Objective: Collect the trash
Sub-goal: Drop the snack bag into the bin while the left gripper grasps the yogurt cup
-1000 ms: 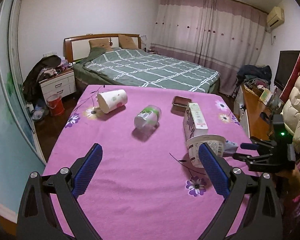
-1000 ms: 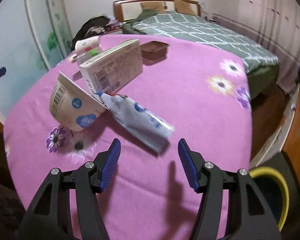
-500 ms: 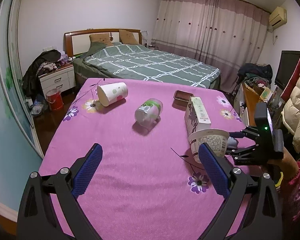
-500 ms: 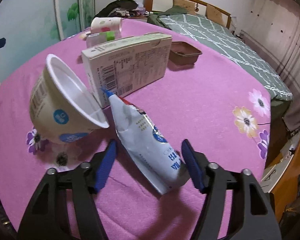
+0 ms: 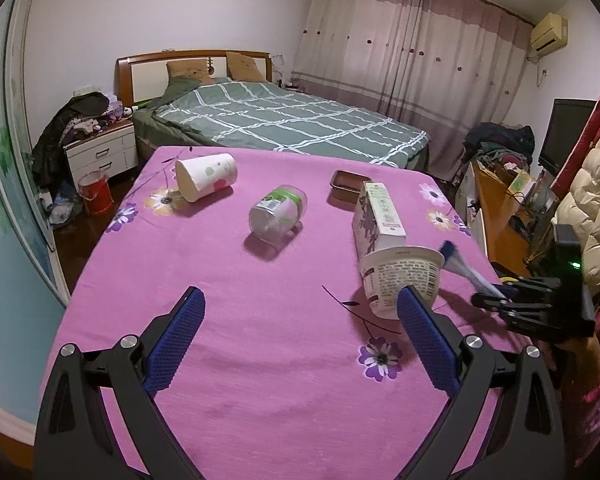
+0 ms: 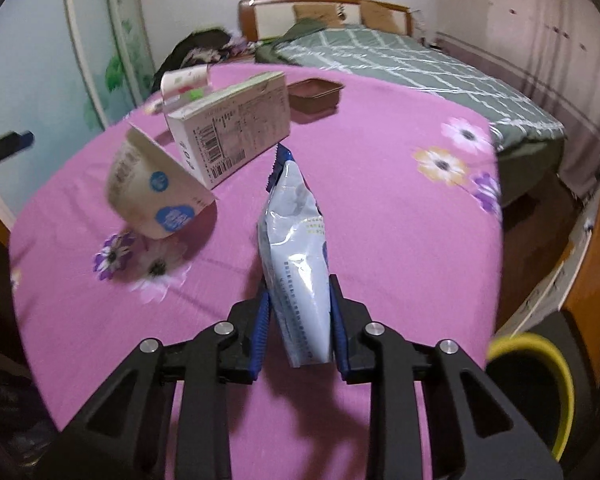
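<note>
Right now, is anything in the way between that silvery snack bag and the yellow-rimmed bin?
Nothing visible. The right gripper is closing on the snack bag, and only bare purple tablecloth lies between it and the yellow-rimmed bin past the table's edge.

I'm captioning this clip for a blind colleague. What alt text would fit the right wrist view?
The right gripper is closing on a pale blue snack bag, held end-up between its blue pads above a purple flowered tablecloth. Beyond lie a tipped paper tub, a carton on its side and a small brown tray, with a bed behind.
</note>
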Demonstrator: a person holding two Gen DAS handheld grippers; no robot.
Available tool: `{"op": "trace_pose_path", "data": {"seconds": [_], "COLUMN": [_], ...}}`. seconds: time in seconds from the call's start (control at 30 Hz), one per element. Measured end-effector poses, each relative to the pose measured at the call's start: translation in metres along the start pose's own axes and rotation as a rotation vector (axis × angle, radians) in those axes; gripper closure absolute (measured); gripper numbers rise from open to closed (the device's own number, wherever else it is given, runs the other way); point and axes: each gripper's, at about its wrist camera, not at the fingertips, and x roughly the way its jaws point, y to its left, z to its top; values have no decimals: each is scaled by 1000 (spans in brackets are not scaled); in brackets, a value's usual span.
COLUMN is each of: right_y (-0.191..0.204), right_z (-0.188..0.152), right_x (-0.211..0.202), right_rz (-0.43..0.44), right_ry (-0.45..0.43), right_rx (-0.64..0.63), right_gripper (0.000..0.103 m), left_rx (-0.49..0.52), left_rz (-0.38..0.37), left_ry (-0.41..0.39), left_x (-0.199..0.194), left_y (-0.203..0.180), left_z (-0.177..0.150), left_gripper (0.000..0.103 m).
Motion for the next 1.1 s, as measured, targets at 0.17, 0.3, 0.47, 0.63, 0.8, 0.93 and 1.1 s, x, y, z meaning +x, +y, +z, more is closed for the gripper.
{"op": "trace_pose_path", "data": {"seconds": [0.17, 0.3, 0.47, 0.63, 0.8, 0.93, 1.1], "right_y": [-32, -69, -109, -129, -138, -140, -143], "right_z": [-34, -60, -93, -112, -119, -122, -125], "right_x": [-44, -64, -71, -69, -66, -68, -68], "right_rz": [-93, -190, -281, -311, -322, -319, -314], "right_ry": [-52, -51, -19, -9, -11, -20, -18], "right_rx": [136, 252, 366, 420, 448, 451, 463], "right_gripper": [77, 76, 74, 72, 62, 56, 55], "left_rx": [17, 51, 85, 112, 130, 128, 135], "left_rz": [-42, -73, -99, -103, -101, -106, -98], "left_ry": [19, 35, 63, 90, 118, 146, 169], "left_x": [8, 19, 34, 52, 69, 83, 101], "left_y": [-12, -31, -53, -69, -80, -84, -88], "left_z": [-3, -4, -3, 0, -1, -1, -1], "left_gripper": [8, 8, 8, 8, 8, 8, 8]}}
